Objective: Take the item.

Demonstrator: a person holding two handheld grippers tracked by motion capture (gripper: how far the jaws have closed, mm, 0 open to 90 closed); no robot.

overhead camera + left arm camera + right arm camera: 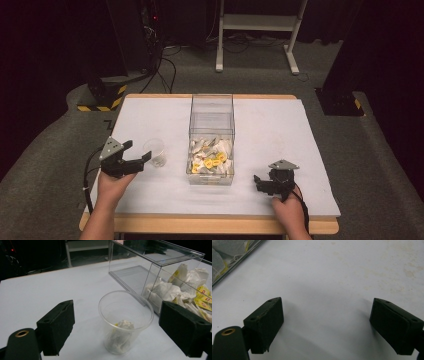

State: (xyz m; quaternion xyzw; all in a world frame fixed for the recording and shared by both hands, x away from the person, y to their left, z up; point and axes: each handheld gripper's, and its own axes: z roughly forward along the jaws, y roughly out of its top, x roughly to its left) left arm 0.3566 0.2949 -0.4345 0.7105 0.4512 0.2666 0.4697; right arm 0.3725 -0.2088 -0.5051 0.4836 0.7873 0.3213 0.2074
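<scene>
At the left of the table (150, 112), the left gripper (136, 153) is held by the person's left hand (114, 186), its jaws spread wide and grasping nothing. Just beyond them stands a clear plastic cup (125, 320), upright, with what looks like a crumpled tea bag (123, 326) at its bottom, though the blur leaves that uncertain. Near the cup, in the middle of the table, sits a clear box (211, 137), its near half heaped with tea bags (211, 157) bearing yellow tags. At the right, well apart from the box, the right gripper (325, 322) hangs over bare tabletop, jaws wide apart and empty.
</scene>
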